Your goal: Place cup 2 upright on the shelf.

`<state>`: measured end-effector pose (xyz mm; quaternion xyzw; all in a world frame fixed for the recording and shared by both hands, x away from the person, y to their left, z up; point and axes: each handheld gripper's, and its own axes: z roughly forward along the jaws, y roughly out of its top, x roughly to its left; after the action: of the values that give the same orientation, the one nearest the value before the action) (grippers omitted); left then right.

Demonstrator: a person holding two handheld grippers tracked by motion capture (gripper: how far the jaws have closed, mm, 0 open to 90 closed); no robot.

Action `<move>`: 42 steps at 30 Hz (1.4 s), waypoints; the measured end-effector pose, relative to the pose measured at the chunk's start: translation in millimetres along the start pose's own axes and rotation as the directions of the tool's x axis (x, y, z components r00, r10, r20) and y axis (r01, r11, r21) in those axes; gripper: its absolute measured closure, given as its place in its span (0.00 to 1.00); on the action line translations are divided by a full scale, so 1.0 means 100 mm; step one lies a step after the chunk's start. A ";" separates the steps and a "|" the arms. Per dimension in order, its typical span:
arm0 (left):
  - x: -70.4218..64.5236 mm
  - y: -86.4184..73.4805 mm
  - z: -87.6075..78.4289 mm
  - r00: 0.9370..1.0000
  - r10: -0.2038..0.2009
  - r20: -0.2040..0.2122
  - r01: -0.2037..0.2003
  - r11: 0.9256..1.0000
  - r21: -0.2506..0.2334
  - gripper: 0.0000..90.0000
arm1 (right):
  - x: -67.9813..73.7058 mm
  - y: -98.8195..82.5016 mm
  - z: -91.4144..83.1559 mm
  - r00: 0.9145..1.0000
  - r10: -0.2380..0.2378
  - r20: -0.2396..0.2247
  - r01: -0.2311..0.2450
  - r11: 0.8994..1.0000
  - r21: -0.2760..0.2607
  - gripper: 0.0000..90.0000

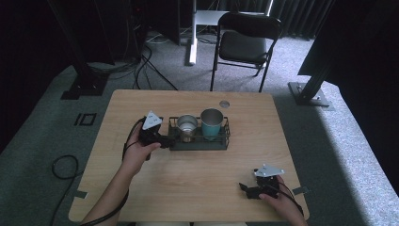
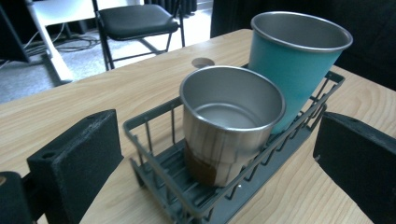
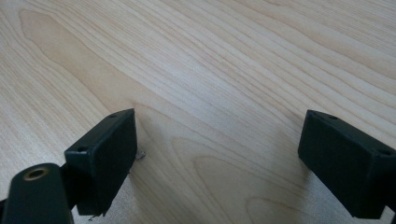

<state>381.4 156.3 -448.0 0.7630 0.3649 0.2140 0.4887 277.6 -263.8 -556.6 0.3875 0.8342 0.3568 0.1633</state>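
Two cups stand in the dark wire rack (image 1: 199, 141) at the middle of the high view: a bare steel cup (image 1: 187, 126) at its left end and a teal cup (image 1: 211, 123) right of it, so close in the left gripper view that I cannot tell whether they touch. The left gripper (image 1: 165, 140) sits at the rack's left end, its jaws wide apart; in its own view they flank the rack's near corner with the steel cup (image 2: 231, 123) between and beyond them, nothing gripped.

Judging from this, the likely trouble is a jaw catching the rack's wire rim (image 2: 149, 116) instead of passing over it, which could drag or tip the whole rack. A low approach could also pinch wire and cup wall together. The steel cup looks smooth and slightly tapered, so a grip near its rim might slip, and lifting it at a tilt could knock the teal cup (image 2: 292, 65) beside it.

The right gripper (image 1: 249, 190) rests at the lower right of the high view, well apart from the rack, jaws apart over bare table (image 3: 224, 70).
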 end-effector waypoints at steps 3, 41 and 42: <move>0.02 0.00 -0.05 1.000 -0.007 -0.020 0.008 1.000 0.006 0.02 | 0.00 0.00 0.00 1.000 0.000 0.000 0.000 1.000 0.000 0.13; 0.24 -0.51 -0.45 0.992 -0.060 -0.113 0.067 0.996 0.062 0.02 | 0.00 0.00 0.00 1.000 0.000 0.000 0.000 1.000 0.000 0.13; 0.24 -0.53 -0.46 0.991 -0.063 -0.117 0.070 0.996 0.061 0.02 | 0.00 0.00 0.00 1.000 0.000 0.000 0.000 1.000 0.000 0.13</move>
<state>347.1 215.6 -476.5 0.7524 0.4246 0.2291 0.4486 277.6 -263.8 -556.6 0.3874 0.8343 0.3566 0.1635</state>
